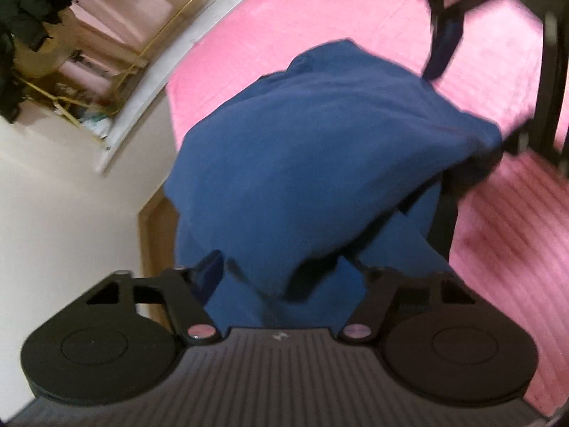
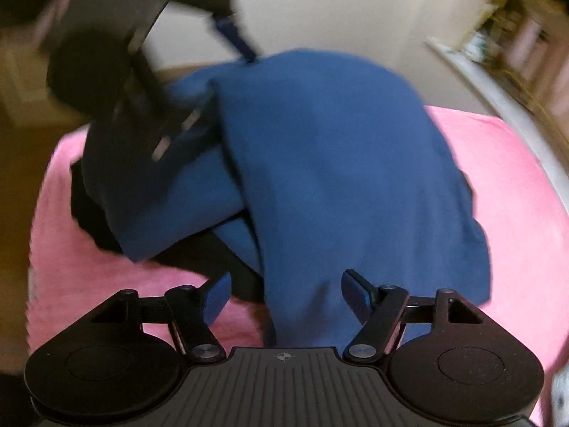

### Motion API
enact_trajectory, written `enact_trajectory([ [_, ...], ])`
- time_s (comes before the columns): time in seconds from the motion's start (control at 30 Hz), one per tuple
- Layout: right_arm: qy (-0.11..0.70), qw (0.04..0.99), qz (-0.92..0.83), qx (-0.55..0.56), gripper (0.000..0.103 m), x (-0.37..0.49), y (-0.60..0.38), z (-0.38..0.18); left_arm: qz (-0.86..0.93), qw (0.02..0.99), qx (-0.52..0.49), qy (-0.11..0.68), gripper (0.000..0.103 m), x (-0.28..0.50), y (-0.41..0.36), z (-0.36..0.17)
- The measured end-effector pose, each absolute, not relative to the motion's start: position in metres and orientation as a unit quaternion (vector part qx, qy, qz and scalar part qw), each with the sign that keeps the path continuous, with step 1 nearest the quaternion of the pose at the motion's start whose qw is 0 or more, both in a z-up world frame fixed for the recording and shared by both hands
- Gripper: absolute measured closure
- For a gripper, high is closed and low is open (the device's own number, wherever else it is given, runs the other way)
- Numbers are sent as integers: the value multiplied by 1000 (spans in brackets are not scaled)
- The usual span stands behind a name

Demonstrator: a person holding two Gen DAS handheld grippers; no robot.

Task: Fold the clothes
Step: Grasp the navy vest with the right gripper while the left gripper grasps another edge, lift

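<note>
I see the blue garment (image 1: 302, 163) bunched in a heap on the pink bed (image 1: 320, 17); my left gripper (image 1: 284, 277) has its fingers spread, cloth draped between them; my right gripper (image 2: 284, 295) likewise stands open around a fold.

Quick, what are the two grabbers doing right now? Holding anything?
Left gripper: jaws spread, blue cloth draped between them; a grip cannot be told.
Right gripper: open, cloth lying between its fingers, not pinched.
</note>
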State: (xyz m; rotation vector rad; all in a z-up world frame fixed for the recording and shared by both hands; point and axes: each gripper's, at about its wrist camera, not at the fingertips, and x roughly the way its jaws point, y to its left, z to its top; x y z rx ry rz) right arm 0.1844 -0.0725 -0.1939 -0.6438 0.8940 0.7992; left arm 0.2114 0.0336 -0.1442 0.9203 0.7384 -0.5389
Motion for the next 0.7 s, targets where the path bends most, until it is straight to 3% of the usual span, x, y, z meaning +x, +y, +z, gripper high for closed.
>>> enact_trajectory([
  [0.13,403,787,351,-308,33,201,-62,-209,-268,814,380,348,78,225,47,-126],
  [0.17,404,790,343,-307,39,207,-62,-209,-271,816,373,347,87,227,47,-121],
  [0.2,406,793,335,-306,56,213,-62,-209,-276,819,366,346,89,228,46,-115],
  [0.27,409,795,329,-305,69,222,-65,-205,-287,822,355,341,94,231,45,-104],
  [0.3,410,794,330,-304,90,225,-67,-201,-294,822,353,336,94,233,45,-97],
  [0.33,411,793,331,-303,95,228,-69,-198,-301,823,351,330,95,236,44,-90],
  [0.7,324,895,219,-216,101,228,-183,-60,-339,850,341,217,101,237,-12,28],
])
